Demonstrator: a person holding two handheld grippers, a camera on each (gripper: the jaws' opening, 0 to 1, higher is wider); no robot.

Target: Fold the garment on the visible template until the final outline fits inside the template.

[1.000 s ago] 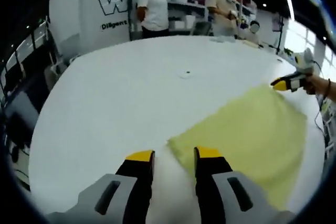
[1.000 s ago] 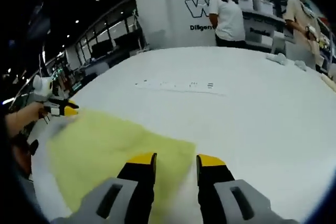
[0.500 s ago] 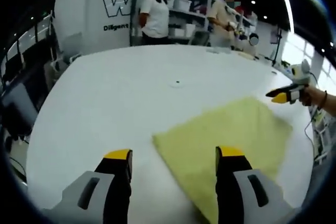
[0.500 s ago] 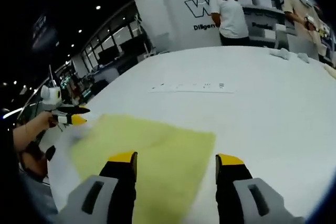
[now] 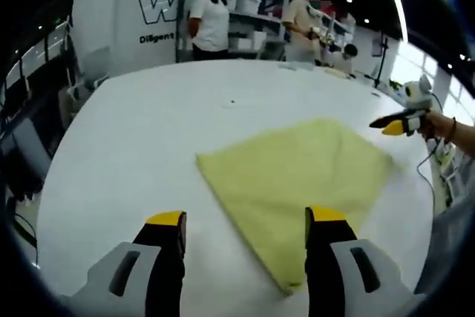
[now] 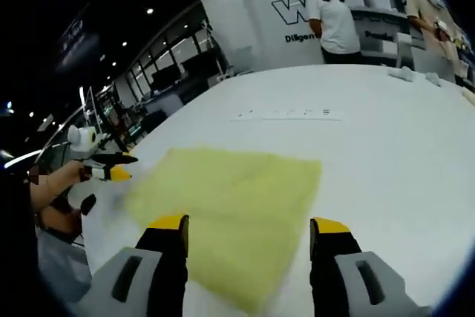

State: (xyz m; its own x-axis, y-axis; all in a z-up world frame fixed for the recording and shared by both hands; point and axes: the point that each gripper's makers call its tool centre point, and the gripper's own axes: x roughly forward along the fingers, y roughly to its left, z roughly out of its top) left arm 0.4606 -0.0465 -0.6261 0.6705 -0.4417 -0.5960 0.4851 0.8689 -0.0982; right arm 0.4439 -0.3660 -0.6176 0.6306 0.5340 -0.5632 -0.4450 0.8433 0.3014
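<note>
A yellow cloth [image 5: 297,183] lay flat on the white table [image 5: 148,124], folded to a rough rectangle. In the left gripper view the left gripper [image 5: 246,219] hung above the cloth's near corner, jaws wide apart and holding nothing; the right jaw hid part of the cloth's near edge. In the right gripper view the right gripper [image 6: 250,224] was likewise spread wide and empty over the cloth [image 6: 230,206], whose near edge ran out of sight between the jaws. The other gripper [image 6: 111,172] sat just beyond the cloth's far corner, blurred, its opening hard to judge from there. Faint marks [image 6: 286,114] on the table beyond the cloth were too small to read.
</note>
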